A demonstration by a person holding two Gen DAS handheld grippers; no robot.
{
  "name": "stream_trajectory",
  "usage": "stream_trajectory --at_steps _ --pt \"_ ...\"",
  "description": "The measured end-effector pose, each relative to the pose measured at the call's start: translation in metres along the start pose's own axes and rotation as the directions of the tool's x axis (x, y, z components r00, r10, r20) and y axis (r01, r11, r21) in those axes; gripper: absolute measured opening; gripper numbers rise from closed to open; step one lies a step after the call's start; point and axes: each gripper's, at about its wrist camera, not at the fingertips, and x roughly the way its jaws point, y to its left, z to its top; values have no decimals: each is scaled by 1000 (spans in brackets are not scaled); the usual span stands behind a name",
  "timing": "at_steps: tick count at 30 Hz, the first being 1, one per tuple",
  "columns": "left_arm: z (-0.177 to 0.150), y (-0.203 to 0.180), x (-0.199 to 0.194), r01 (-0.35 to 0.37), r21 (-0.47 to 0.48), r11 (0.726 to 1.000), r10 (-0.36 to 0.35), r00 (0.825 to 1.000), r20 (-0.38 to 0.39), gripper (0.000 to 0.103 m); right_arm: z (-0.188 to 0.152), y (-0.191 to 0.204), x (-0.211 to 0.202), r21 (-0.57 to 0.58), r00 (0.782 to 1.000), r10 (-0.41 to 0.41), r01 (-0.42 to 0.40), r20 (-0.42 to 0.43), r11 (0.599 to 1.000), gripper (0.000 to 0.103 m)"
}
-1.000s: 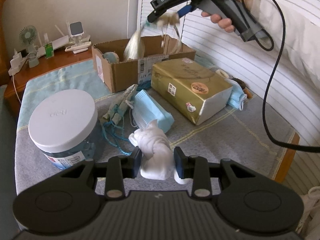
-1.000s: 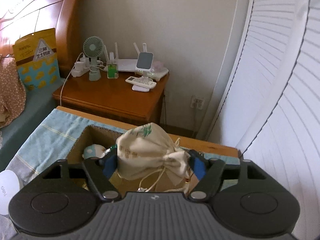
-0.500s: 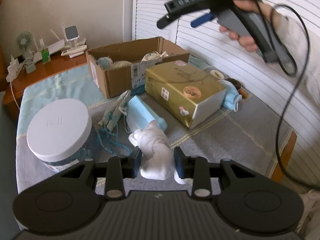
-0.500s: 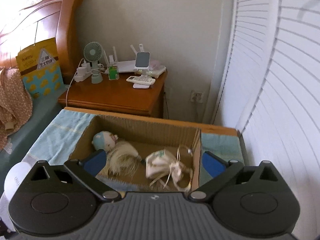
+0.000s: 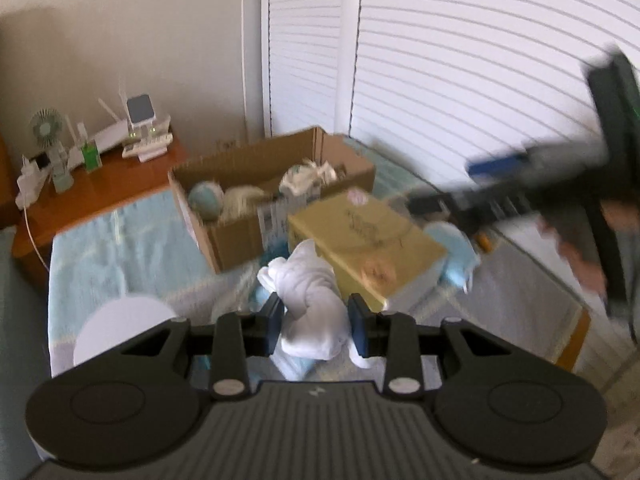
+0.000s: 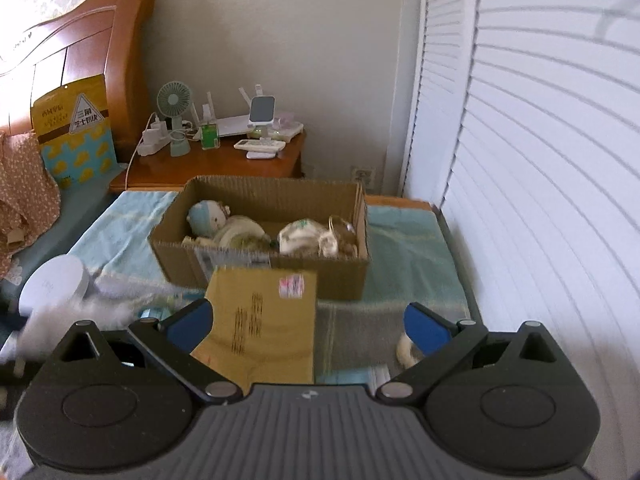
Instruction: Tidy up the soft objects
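My left gripper (image 5: 316, 322) pinches the white soft toy (image 5: 310, 296), lifted clear of the table short of the cardboard box (image 5: 240, 236). My right gripper (image 6: 308, 326) has just opened wide, with nothing between its jaws. Next, I judge, I carry the toy over the box's open top and let go.

Beige wall (image 6: 280, 40), white louvered doors (image 6: 540, 140), wooden nightstand (image 6: 216, 166)

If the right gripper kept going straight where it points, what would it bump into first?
Probably the yellow tissue pack, lying just ahead between the open right gripper and the cardboard box; depth is unclear.
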Motion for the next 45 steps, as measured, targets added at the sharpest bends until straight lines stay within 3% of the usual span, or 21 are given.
stream_trajectory --at_steps 9,19,20,21,24,25,35,40,45 --pt "66 2 35 -31 -3 1000 31 999 30 35 -32 -9 -12 -7 998 -49 49 -27 999 103" --pt "116 16 97 -79 -60 995 79 997 0 35 -44 -21 -19 6 1000 -16 16 -16 1000 103" --pt "118 18 102 -82 -69 994 82 997 -2 36 -45 -22 -18 8 1000 -16 16 -18 1000 103" --pt "119 19 106 -82 -78 994 82 997 -3 45 -46 -23 -18 9 1000 -17 17 -17 1000 103" --pt "121 20 110 -91 -113 989 91 996 -2 90 -47 -26 -17 15 1000 -14 14 -20 1000 103" --pt "120 19 109 -98 -114 989 100 995 12 96 -48 -27 -18 18 1000 -14 14 -19 1000 103" --pt "103 7 78 -118 -114 987 125 990 60 100 -51 -28 -27 9 1000 -25 25 1 1000 103" --pt "80 -1 55 -153 -120 981 163 983 79 102 -59 -26 -35 -16 999 -33 33 7 999 103" --pt "47 -1 42 -166 -183 969 180 982 58 102 -65 -27 -39 -14 999 -38 38 -2 999 103"
